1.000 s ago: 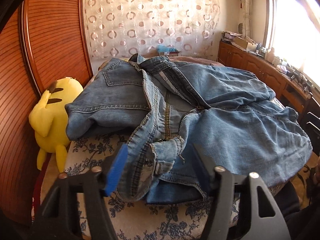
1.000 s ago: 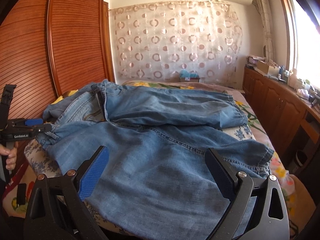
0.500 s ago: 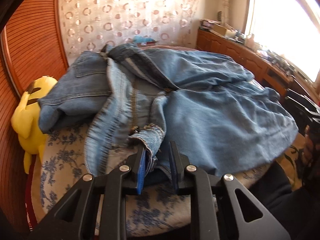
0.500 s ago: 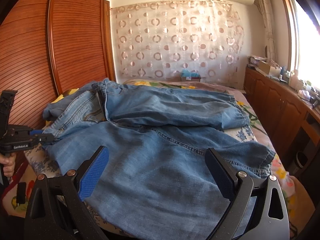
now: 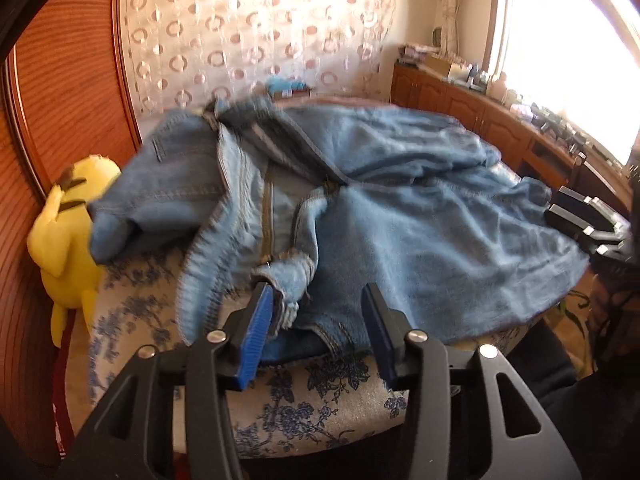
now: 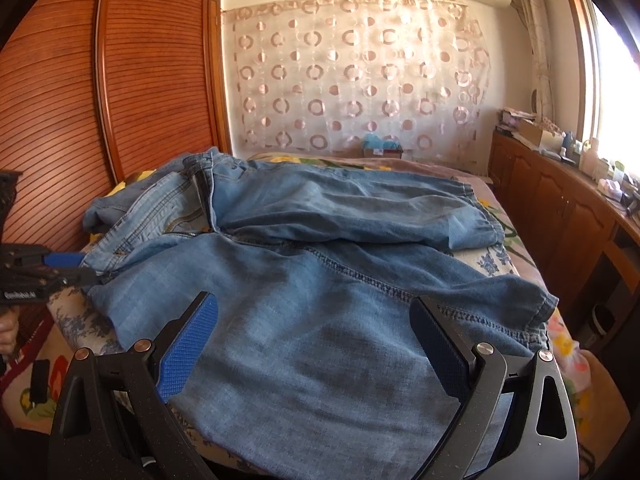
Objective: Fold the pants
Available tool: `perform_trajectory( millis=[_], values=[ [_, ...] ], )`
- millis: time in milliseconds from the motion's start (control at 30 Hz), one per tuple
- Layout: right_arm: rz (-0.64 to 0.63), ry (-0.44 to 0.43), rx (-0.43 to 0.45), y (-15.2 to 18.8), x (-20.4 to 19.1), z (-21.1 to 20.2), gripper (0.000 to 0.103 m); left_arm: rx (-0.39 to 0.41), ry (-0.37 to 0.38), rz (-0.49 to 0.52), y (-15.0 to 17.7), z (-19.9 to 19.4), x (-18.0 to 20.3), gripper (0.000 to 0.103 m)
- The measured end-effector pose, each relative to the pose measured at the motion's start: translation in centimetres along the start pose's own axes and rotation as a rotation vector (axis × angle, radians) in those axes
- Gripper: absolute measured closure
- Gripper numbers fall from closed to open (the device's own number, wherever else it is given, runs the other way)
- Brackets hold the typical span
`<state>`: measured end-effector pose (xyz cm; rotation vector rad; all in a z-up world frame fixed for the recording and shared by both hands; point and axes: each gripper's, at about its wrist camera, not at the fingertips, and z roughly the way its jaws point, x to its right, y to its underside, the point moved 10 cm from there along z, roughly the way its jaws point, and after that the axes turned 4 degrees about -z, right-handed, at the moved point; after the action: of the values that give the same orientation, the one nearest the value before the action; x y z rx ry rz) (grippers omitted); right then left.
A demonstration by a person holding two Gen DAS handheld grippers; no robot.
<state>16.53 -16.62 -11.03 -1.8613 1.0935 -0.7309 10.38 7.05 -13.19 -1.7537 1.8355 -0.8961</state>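
Blue denim pants (image 5: 400, 220) lie crumpled across the bed, waistband to the left and legs to the right. My left gripper (image 5: 316, 292) sits at the near edge of the waistband, its jaws opening. The button flap (image 5: 292, 272) lies between them against the left pad, and the pads do not press on it. In the right wrist view the pants (image 6: 320, 320) fill the bed. My right gripper (image 6: 314, 304) hovers wide open over the near leg with nothing pinched. The left gripper (image 6: 60, 266) shows at the left edge by the waistband.
A yellow plush toy (image 5: 68, 248) leans between the bed and the wooden wardrobe doors (image 6: 152, 80). The floral bed sheet (image 5: 312, 400) shows at the near edge. Wooden cabinets (image 6: 560, 200) with clutter on top run along the window side. A hand (image 6: 8, 332) holds the left gripper.
The left gripper closed on the waistband flap half a second ago and its jaws have now parted again; it also shifted a little. The right gripper has not moved.
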Motion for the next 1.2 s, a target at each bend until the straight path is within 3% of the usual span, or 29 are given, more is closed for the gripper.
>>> perform_trajectory(
  millis=[133, 300, 500, 800, 1067, 1200],
  values=[
    [-0.003, -0.006, 0.001, 0.1, -0.3, 0.0, 0.005, 0.07, -0.011, 0.011, -2.6, -1.8, -0.7, 0.056],
    [-0.007, -0.008, 0.002, 0.2, -0.5, 0.3, 0.005, 0.041, -0.013, -0.004, -4.4, 0.7, -2.2, 0.057],
    [-0.027, -0.008, 0.006, 0.0, -0.6, 0.8, 0.005, -0.045, -0.048, -0.014, -2.7, 4.5, -3.1, 0.057],
    [-0.064, -0.133, -0.047, -0.2, -2.9, 4.6, 0.01, -0.122, -0.017, -0.059, 0.8, 7.2, -2.9, 0.057],
    [-0.082, -0.241, -0.14, 0.8, -5.7, 7.4, 0.021, -0.12, -0.014, -0.092, 1.3, 7.3, -3.1, 0.055],
    [-0.093, -0.256, -0.144, 0.8, -6.6, 7.6, 0.022, -0.111, -0.016, -0.128, 1.6, 7.1, -3.7, 0.052]
  ],
)
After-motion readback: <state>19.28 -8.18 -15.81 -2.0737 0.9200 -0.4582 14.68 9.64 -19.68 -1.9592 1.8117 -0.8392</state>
